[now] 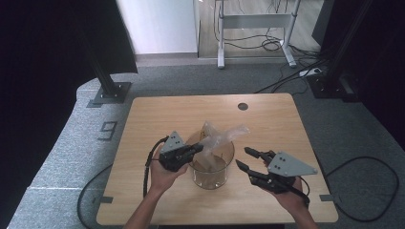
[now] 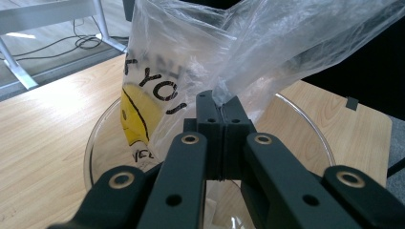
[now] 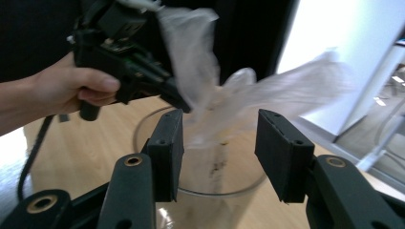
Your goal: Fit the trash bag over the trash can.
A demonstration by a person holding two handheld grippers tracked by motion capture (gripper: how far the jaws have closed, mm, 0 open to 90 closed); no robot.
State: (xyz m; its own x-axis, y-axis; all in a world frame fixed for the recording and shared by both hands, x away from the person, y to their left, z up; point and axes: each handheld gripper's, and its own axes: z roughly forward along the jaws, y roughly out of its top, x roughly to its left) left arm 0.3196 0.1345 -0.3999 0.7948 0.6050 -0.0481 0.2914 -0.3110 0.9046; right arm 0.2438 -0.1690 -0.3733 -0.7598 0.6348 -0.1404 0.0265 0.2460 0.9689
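A clear round container (image 1: 210, 177) stands on the wooden table (image 1: 157, 114). A thin clear plastic bag (image 1: 220, 135) with a yellow smiley and black lettering (image 2: 143, 95) rises out of it. My left gripper (image 1: 199, 148) is shut on the bag's edge just above the container's left rim (image 2: 95, 138); the film is pinched between the pads (image 2: 222, 107). My right gripper (image 1: 242, 157) is to the right of the container, open, with nothing between its fingers. In the right gripper view its jaws (image 3: 219, 152) frame the bag (image 3: 258, 95) and the container (image 3: 224, 193), apart from both, with the left gripper (image 3: 179, 102) beyond.
A round cable hole (image 1: 242, 106) is in the table's far edge. A black stand base (image 1: 112, 93) and a grey desk frame (image 1: 253, 28) with loose cables stand on the floor behind. Cables trail from both grippers off the near edge.
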